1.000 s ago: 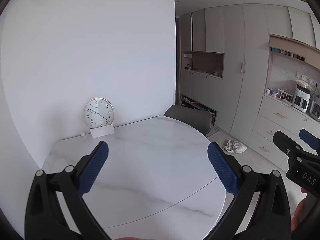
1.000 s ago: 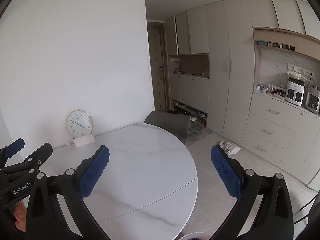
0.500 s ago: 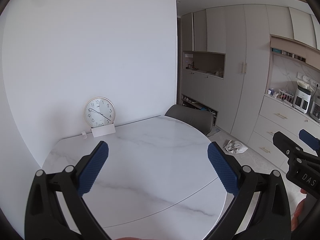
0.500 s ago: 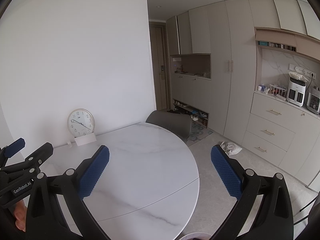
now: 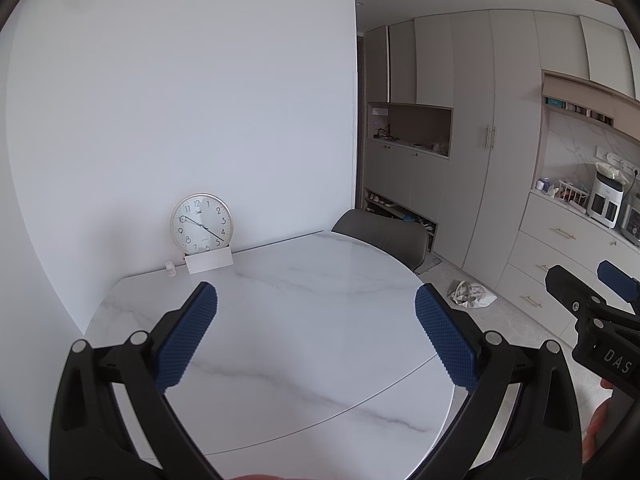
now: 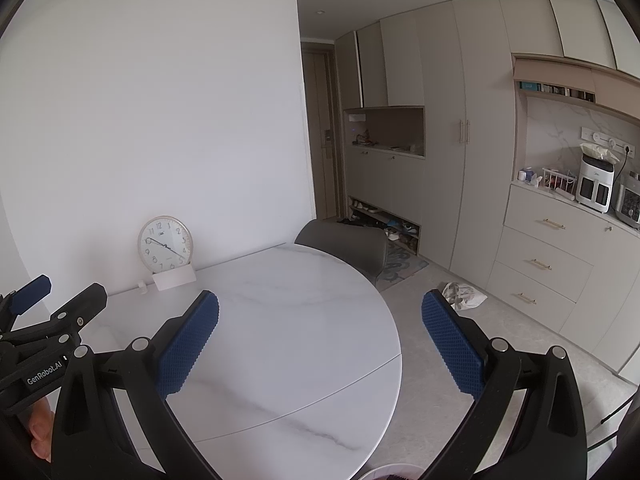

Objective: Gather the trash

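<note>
A crumpled white piece of trash [image 5: 472, 294] lies on the floor by the drawer units, beyond the table; it also shows in the right wrist view [image 6: 464, 295]. My left gripper [image 5: 316, 332] is open and empty, held above the white marble table [image 5: 280, 280]. My right gripper [image 6: 320, 336] is open and empty over the table's right part [image 6: 320, 288]. Each gripper shows at the edge of the other's view: the right one [image 5: 592, 304] and the left one [image 6: 44, 304]. Both are far from the trash.
A round clock [image 5: 201, 222] and a white card [image 5: 209, 261] stand at the table's back by the wall. A grey chair [image 5: 380, 236] is tucked at the far side. Cabinets and drawers [image 6: 544, 264] line the right wall. A white rim [image 6: 392, 472] shows at the bottom edge.
Both views have shifted very slightly to the right; both grippers stay open and empty.
</note>
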Action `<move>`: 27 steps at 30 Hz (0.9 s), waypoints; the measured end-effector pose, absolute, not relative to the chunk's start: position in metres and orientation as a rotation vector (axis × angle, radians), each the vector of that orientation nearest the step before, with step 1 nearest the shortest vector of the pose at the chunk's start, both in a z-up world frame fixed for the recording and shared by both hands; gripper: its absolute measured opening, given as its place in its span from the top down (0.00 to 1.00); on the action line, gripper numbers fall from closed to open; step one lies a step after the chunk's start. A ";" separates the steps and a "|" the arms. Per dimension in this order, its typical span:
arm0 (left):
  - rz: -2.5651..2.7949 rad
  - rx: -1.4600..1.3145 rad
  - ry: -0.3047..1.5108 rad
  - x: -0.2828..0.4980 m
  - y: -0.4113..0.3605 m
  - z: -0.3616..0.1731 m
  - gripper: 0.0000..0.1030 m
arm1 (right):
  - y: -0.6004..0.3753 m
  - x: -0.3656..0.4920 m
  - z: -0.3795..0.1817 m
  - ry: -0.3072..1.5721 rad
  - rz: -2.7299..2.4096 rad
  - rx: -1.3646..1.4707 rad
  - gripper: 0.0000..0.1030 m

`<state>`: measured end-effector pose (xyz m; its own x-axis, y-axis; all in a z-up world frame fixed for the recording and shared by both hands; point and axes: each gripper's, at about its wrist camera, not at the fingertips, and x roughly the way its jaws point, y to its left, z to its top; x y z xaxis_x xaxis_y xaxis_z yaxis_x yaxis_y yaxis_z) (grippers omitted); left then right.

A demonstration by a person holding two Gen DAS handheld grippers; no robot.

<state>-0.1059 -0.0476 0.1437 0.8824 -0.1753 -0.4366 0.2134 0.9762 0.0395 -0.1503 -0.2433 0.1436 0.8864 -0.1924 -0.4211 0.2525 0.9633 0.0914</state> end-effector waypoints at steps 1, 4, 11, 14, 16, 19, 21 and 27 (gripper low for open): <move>-0.203 0.086 0.446 -0.106 -0.047 0.144 0.08 | -0.243 -0.150 0.144 0.422 -0.232 0.145 0.02; -0.200 0.085 0.446 -0.107 -0.046 0.144 0.08 | -0.242 -0.150 0.144 0.422 -0.231 0.144 0.02; -0.193 0.081 0.448 -0.109 -0.044 0.143 0.08 | -0.240 -0.149 0.144 0.425 -0.228 0.143 0.02; -0.187 0.080 0.448 -0.111 -0.043 0.142 0.08 | -0.238 -0.150 0.143 0.425 -0.225 0.141 0.02; -0.185 0.079 0.449 -0.110 -0.043 0.143 0.08 | -0.236 -0.150 0.144 0.424 -0.222 0.141 0.02; -0.180 0.076 0.450 -0.110 -0.042 0.143 0.08 | -0.235 -0.150 0.144 0.425 -0.219 0.140 0.02; -0.176 0.075 0.450 -0.111 -0.041 0.143 0.08 | -0.234 -0.149 0.143 0.425 -0.215 0.138 0.02; -0.161 0.070 0.457 -0.111 -0.038 0.141 0.08 | -0.233 -0.148 0.142 0.431 -0.197 0.133 0.02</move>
<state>-0.1105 -0.0384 0.1415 0.8850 -0.1391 -0.4443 0.1703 0.9849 0.0308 -0.1478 -0.2330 0.1421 0.8898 -0.1615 -0.4268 0.2175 0.9723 0.0856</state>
